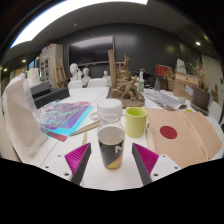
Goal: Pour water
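The approach step is judged to be in hand; no vessel has been grasped yet. The claw (pixel 111 160) is held wide, nothing between its pads (pixel 78 158), and it hovers above the bench (pixel 150 175).

A dark cup (pixel 111 143) stands just ahead of the claw, on the line between the two fingers, resting on the bench with a gap at either side. A green mug (pixel 135 121) stands just beyond it and a little to the right. A white cup (pixel 109 109) stands behind both. Whether any of them holds water cannot be told.

The next move is judged to call for the claw to be advanced around the dark cup and closed on its wall, kept upright, then tilted over a receiving vessel.

To the left, a colourful book (pixel 66 117) lies flat. To the right, a board with a red disc (pixel 168 131) lies near the green mug. The green mug stands close enough to be knocked during the approach. Clutter at the far end of the bench is well apart.
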Tool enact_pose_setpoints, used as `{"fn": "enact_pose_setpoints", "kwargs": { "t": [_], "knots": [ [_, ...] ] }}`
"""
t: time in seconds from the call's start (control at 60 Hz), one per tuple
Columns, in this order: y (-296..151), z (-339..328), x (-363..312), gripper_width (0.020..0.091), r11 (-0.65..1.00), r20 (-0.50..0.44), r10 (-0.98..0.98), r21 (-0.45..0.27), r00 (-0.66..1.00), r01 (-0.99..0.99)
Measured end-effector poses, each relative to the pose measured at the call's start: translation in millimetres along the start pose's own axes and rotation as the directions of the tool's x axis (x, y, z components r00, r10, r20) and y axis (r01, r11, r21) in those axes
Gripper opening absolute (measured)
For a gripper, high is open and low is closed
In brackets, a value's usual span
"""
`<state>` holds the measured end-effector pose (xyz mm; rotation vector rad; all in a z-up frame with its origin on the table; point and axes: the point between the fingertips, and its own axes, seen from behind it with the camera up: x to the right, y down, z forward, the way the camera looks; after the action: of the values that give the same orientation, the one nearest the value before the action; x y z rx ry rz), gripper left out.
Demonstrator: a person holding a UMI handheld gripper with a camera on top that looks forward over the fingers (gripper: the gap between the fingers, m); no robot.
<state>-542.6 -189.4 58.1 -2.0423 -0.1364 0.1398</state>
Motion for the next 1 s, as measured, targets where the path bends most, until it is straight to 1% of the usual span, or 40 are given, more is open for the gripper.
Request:
{"fn": "enact_pose_setpoints", "kwargs": {
  "t": [0.067, 0.117, 0.15, 0.183, 0.233, 0.25, 0.283, 0.35, 0.45, 0.467, 0.483, 0.5, 0.517, 0.583, 0.683, 0.733, 0.8, 0.883, 0.933, 1.0],
  "knots": [
    [-0.2, 18.0, 2.0, 0.0794, 1.000, -0.023, 0.016, 0.013, 1.000, -0.016],
    [0.7, 28.0, 3.1, 0.0743, 1.000, -0.031, 0.023, 0.018, 0.999, -0.023],
    [0.3, 33.1, 3.2, 0.0697, 0.999, -0.031, 0.023, 0.024, 0.999, -0.023],
    [0.5, 35.4, 4.1, 0.0623, 0.999, -0.029, 0.021, 0.029, 0.999, -0.020],
    [-2.4, 38.0, 4.4, 0.0480, 0.999, -0.032, 0.016, 0.048, 0.999, -0.015],
    [-3.7, 38.2, 3.6, 0.0446, 0.998, -0.028, 0.014, 0.056, 1.000, -0.013],
    [-3.5, 41.1, 5.3, 0.0441, 0.998, -0.031, 0.010, 0.056, 0.999, -0.009],
    [-2.2, 38.8, 3.5, 0.0391, 0.998, -0.035, -0.009, 0.056, 0.999, 0.011],
    [-1.0, 36.0, 4.1, 0.0293, 0.999, -0.044, -0.007, 0.050, 0.999, 0.009],
    [-0.7, 35.9, 4.3, 0.0292, 0.999, -0.045, -0.004, 0.047, 0.999, 0.006],
    [-0.2, 35.9, 3.7, 0.0267, 0.999, -0.044, -0.003, 0.042, 0.999, 0.005],
    [-0.4, 35.8, 3.3, 0.0268, 0.999, -0.043, -0.005, 0.039, 0.999, 0.006],
    [-1.0, 36.0, 3.4, 0.0250, 0.999, -0.044, -0.007, 0.038, 0.999, 0.009],
    [-5.9, 36.4, 3.4, 0.0251, 0.999, -0.052, -0.014, 0.032, 0.999, 0.016],
    [-35.0, 40.5, -0.6, 0.0250, 0.997, -0.034, 0.040, 0.072, 0.999, -0.038],
    [-58.3, 42.1, -12.6, 0.0250, 0.990, -0.002, 0.097, 0.103, 0.995, -0.096],
    [-95.3, 47.3, -22.4, 0.0250, 0.966, 0.059, 0.207, 0.147, 0.977, -0.214],
    [-144.2, 52.3, -38.9, 0.0248, 0.896, 0.159, 0.384, 0.174, 0.909, -0.409],
    [-167.4, 59.9, -44.0, 0.0248, 0.812, 0.239, 0.523, 0.151, 0.818, -0.563],
    [-190.8, 69.0, -47.6, 0.0246, 0.647, 0.326, 0.702, 0.081, 0.633, -0.758]
  ]
}}
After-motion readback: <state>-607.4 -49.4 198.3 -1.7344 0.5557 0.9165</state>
